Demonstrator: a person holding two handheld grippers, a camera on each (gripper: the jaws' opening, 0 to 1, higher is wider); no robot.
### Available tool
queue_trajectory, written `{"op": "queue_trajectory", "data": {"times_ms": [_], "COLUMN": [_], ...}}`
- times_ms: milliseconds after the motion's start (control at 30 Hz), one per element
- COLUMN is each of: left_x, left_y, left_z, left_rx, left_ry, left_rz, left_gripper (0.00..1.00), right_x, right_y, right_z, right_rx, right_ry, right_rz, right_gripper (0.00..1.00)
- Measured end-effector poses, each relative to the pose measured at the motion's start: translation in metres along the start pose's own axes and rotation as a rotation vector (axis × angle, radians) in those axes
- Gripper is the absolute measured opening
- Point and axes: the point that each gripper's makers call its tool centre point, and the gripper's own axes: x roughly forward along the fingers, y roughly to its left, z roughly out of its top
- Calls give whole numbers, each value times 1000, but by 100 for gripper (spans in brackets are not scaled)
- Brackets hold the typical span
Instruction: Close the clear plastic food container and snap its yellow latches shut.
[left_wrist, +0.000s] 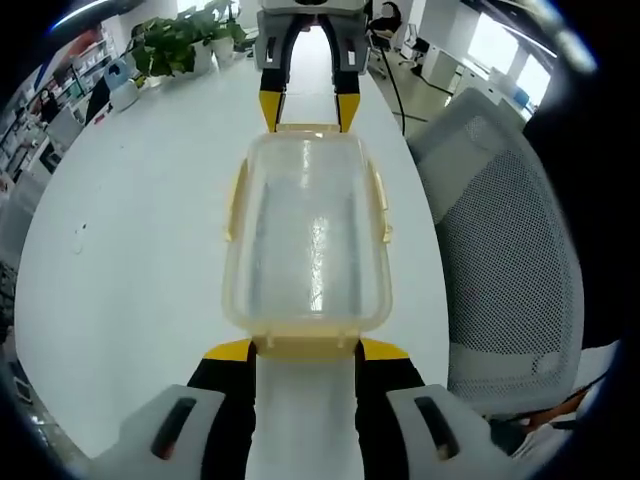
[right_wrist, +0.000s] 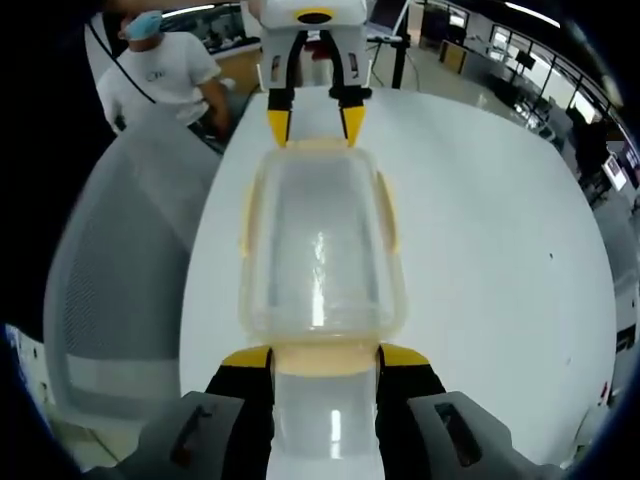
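Left gripper view has one clear container lying on the white worktop, lid on, between two grippers. Four yellow latches rim it. Left gripper stands open, its two tips flanking the near latch; right gripper flanks the far latch, also open. One mesh chair stands beside.
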Motion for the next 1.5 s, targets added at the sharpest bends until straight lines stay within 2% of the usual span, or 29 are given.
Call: {"op": "queue_trajectory", "data": {"times_ms": [500,767,1233,1500], "left_x": [15,19,24,31], "left_y": [-3,1,-2,-4], "left_z": [26,36,52,65], "left_rx": [6,0,8,-1], "left_ry": [-15,-18,-11,-26], "left_rz": [-6,12,-1,-5], "left_gripper": [37,37,37,37], "right_x": [-9,-15,-21,-25], "right_y": [1,-3,-2,-1], "right_z": [-28,-37,-51,-68], "right_rx": [2,0,-6,1], "right_ry": [25,31,50,61], "right_rz": [-10,-10,-9,-11], "right_gripper": [38,38,38,38]}}
